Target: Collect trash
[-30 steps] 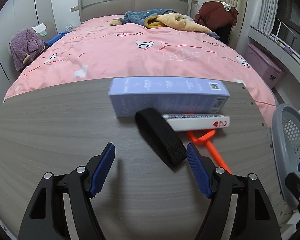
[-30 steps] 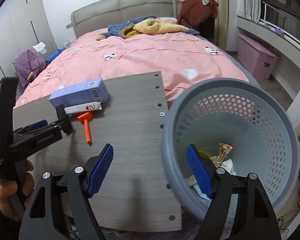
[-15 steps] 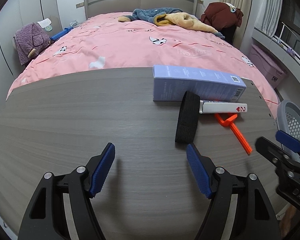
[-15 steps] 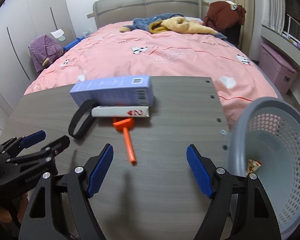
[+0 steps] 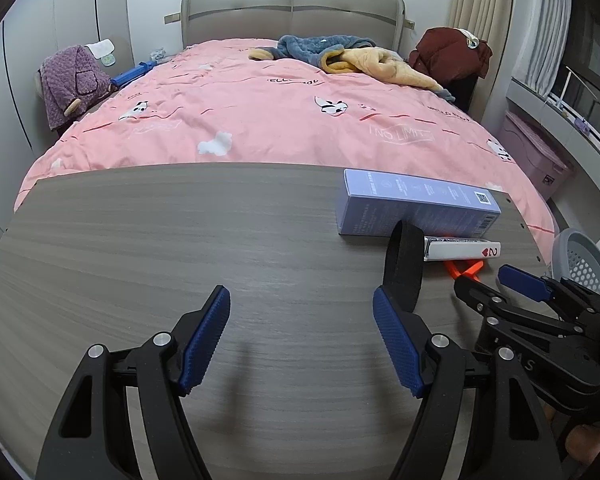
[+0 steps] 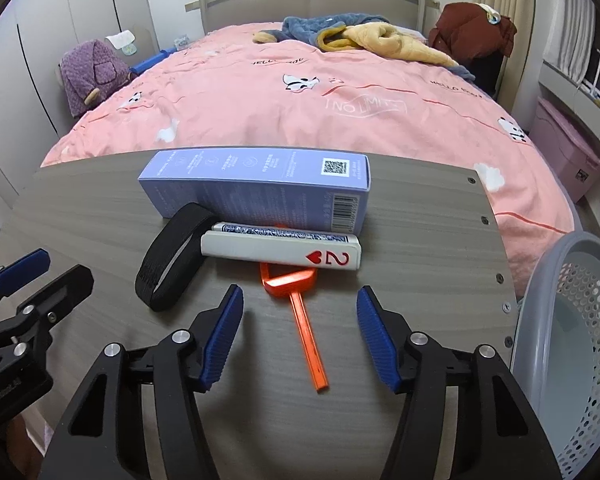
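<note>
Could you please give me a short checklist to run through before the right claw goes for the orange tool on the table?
1. Right claw empty, jaws just been closing: ok.
2. Orange tool lined up between its pads: ok.
3. Tool's head free of the playing-card box: not ok, tucked under it.
4. Left claw clear of the tool: ok.
5. Basket beside table edge: ok.

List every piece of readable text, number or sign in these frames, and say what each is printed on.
"2" with a red heart: white card box.
"NO LIMIT": pink bedspread.
"HELLO" plus more letters, blurred: bedspread, near the pillows.
QR code and barcode, with small print too fine to read: lavender carton.
White lettering on the left gripper: too blurred to read.
</note>
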Available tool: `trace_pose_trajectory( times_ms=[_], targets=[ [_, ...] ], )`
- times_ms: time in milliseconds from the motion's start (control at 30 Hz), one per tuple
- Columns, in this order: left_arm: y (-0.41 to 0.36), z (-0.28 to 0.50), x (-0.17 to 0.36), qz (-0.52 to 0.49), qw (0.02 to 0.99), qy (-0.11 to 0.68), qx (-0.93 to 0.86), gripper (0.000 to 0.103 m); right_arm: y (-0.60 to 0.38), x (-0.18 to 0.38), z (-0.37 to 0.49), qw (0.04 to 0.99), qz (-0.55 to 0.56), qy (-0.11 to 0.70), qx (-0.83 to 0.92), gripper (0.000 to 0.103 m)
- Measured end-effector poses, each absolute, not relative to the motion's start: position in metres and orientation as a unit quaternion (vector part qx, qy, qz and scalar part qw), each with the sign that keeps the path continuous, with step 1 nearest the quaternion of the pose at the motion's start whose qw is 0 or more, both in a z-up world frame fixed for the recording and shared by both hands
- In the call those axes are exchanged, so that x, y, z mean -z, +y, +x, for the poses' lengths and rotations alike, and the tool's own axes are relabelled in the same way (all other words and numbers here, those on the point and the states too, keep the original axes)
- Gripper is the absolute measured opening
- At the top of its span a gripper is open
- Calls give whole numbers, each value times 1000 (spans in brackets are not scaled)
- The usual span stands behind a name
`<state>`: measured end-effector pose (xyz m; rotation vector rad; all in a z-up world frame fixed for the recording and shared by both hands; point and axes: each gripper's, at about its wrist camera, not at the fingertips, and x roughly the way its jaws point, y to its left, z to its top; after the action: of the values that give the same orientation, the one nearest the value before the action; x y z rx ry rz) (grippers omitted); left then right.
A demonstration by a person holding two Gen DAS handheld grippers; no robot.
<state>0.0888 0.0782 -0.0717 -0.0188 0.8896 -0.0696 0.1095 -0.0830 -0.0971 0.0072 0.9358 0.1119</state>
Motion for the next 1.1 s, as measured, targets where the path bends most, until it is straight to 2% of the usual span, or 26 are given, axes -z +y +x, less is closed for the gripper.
trace_pose_trajectory(
  times_ms=[167, 267, 1100],
  targets=[
    [79, 89, 72, -12, 901, 432, 40, 71, -76, 101, 115, 890, -18, 454, -44, 45],
    [77, 89, 72, -10, 901, 431, 42, 71, -75, 101, 115, 890, -21, 453, -49, 27],
    [44, 94, 78, 19, 894, 441, 77, 71, -122, 80, 80, 863, 73, 489, -103, 26]
  ],
)
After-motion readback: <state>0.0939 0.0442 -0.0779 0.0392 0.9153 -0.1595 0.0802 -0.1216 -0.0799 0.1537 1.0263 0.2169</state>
